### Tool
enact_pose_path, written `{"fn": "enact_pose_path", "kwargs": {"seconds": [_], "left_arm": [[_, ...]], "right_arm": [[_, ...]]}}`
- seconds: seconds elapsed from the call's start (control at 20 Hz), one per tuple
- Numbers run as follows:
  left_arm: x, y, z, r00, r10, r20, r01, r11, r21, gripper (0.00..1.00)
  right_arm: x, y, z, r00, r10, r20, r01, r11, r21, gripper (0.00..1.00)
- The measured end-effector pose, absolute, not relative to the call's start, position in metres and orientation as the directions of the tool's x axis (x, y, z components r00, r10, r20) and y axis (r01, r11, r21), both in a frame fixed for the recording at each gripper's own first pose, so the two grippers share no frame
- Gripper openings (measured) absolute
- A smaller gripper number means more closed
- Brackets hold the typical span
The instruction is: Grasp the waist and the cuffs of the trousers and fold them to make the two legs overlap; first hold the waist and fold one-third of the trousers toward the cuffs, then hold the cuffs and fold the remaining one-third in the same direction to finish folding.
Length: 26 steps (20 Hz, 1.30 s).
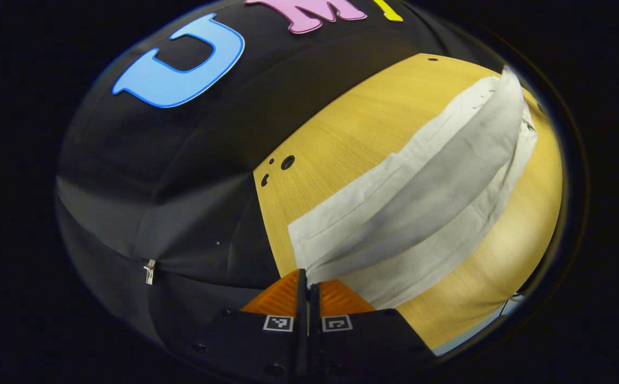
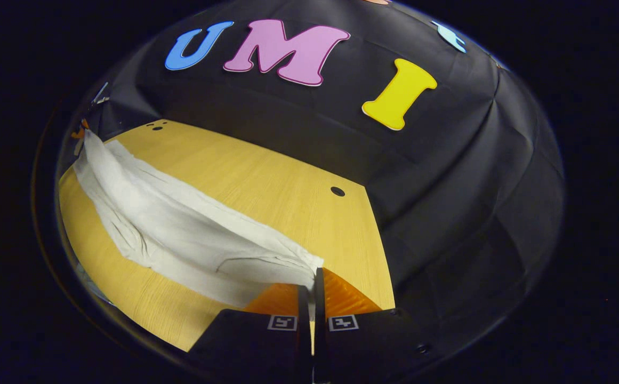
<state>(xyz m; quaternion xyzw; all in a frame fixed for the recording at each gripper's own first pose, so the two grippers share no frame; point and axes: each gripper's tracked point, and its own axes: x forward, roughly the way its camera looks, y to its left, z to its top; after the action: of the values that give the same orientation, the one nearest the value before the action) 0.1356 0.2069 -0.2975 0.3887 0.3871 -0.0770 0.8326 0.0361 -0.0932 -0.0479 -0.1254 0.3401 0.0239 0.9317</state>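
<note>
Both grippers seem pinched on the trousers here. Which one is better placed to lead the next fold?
Neither clearly. The left gripper and right gripper each pinch an end of the trousers, lifted in a ridge between them above the table. Which end is the waist cannot be told; both probably move together.

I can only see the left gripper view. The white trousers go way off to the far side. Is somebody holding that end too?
Observer: Yes. The right gripper has its jaws shut on the far end of the trousers.
Operator: Is the cloth smooth over there?
Observer: No, it bunches into creases as it runs in to those jaws.
Operator: What's behind that gripper?
Observer: A corner of the wooden table with one round hole in it.
</note>
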Motion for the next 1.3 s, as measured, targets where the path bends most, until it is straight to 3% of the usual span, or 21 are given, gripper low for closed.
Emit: {"fn": "enact_pose_path", "kwargs": {"seconds": [0.3,0.6,0.65,1.2,1.3], "left_arm": [[0.166,0.203,-0.335,0.616,0.195,-0.763,0.421,0.737,0.528,0.02],[0.181,0.214,-0.381,0.51,0.219,-0.832,0.406,0.791,0.457,0.06],[0.184,0.213,-0.386,0.498,0.222,-0.838,0.405,0.795,0.451,0.05],[0.197,0.207,-0.427,0.456,0.274,-0.847,0.411,0.779,0.474,0.02],[0.196,0.21,-0.427,0.456,0.292,-0.841,0.405,0.773,0.488,0.06]], "right_arm": [[0.072,-0.083,-0.077,0.722,-0.021,-0.692,-0.128,0.978,-0.163,0.07],[0.086,-0.091,-0.122,0.64,-0.001,-0.768,-0.054,0.997,-0.047,0.06],[0.087,-0.091,-0.128,0.627,0.006,-0.779,-0.039,0.999,-0.024,0.02],[0.108,-0.081,-0.182,0.535,0.01,-0.845,0.048,0.998,0.042,0.21],[0.11,-0.076,-0.185,0.529,0.026,-0.848,0.054,0.996,0.064,0.25]]}}
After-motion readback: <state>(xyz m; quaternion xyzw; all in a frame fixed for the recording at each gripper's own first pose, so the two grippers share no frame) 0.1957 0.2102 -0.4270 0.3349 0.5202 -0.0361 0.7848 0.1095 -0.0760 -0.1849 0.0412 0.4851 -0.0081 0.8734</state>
